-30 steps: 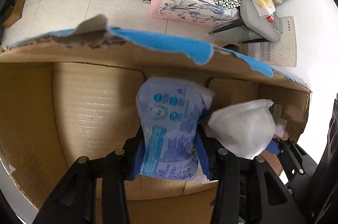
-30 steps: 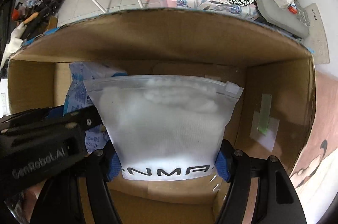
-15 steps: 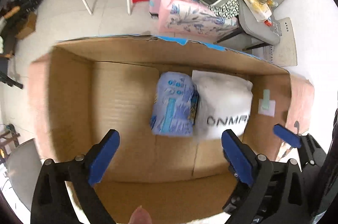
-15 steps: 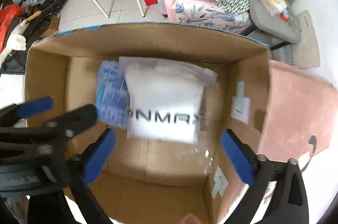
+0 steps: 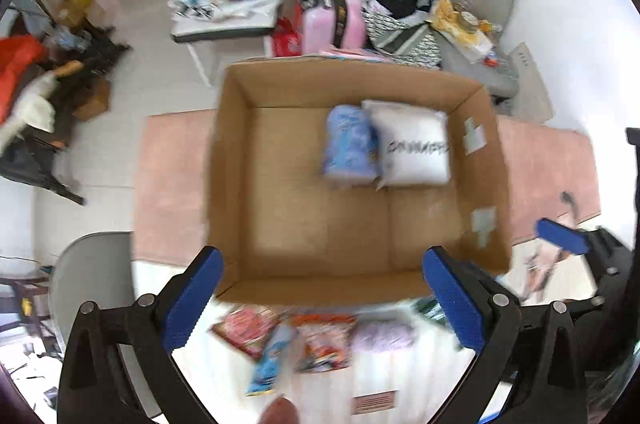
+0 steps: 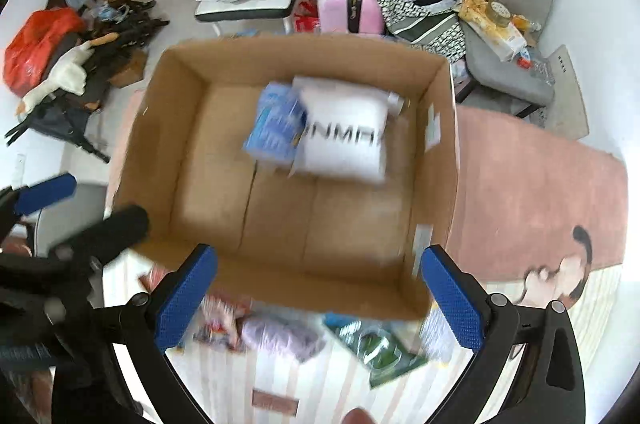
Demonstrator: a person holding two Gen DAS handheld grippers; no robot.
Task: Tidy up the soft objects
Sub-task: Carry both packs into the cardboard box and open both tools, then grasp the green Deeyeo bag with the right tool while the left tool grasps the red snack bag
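Open brown cardboard box (image 5: 232, 183) on pink mat (image 5: 168, 183). Inside, near far right corner: soft blue printed plastic pack (image 5: 350, 147) lying flat, touching white zip pouch with black lettering (image 5: 414, 147) on its right. Left gripper (image 5: 320, 296) above box's near edge, jaws just opened, now wide apart, nothing between blue pads. Right gripper (image 6: 318, 294) likewise above near edge, jaws wide apart, empty. Below box, on striped surface: lilac fluffy bundle (image 6: 280, 338), green packet (image 6: 376, 348), red snack packets (image 5: 248, 330). Frames motion-blurred.
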